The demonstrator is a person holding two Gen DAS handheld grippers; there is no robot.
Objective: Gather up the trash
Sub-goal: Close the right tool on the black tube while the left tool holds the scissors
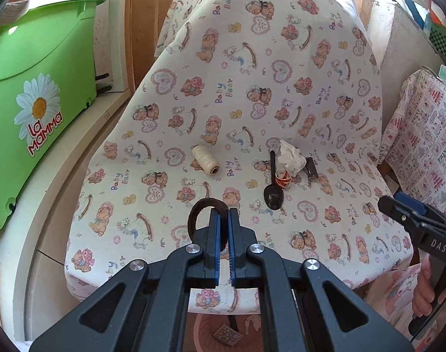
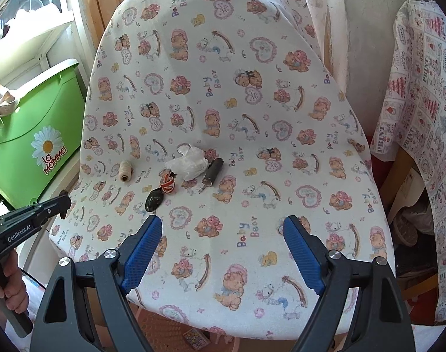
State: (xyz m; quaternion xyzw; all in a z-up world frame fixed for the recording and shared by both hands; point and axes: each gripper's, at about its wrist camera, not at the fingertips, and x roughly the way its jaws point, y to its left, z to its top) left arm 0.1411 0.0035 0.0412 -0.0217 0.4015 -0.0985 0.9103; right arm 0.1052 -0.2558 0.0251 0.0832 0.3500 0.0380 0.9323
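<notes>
Left tool [image 1: 224, 214] clamped on brown hair tie [image 1: 200, 209]; green bin [image 1: 38, 94] beside chair [image 1: 252, 88].

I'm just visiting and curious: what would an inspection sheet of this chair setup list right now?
Surface: chair seat under a teddy-bear print cover.
Job's things: crumpled tissue, dark tube, red-striped ring and black spoon clustered mid-seat; thread spool apart to their left.
Clutter: green tub beside the chair.
Grippers: left gripper shut on a brown hair tie; right gripper open, holding nothing.
Cables: thin dark cable near the hand holding the left gripper.
Surroundings: patterned cloth draped at right.
</notes>
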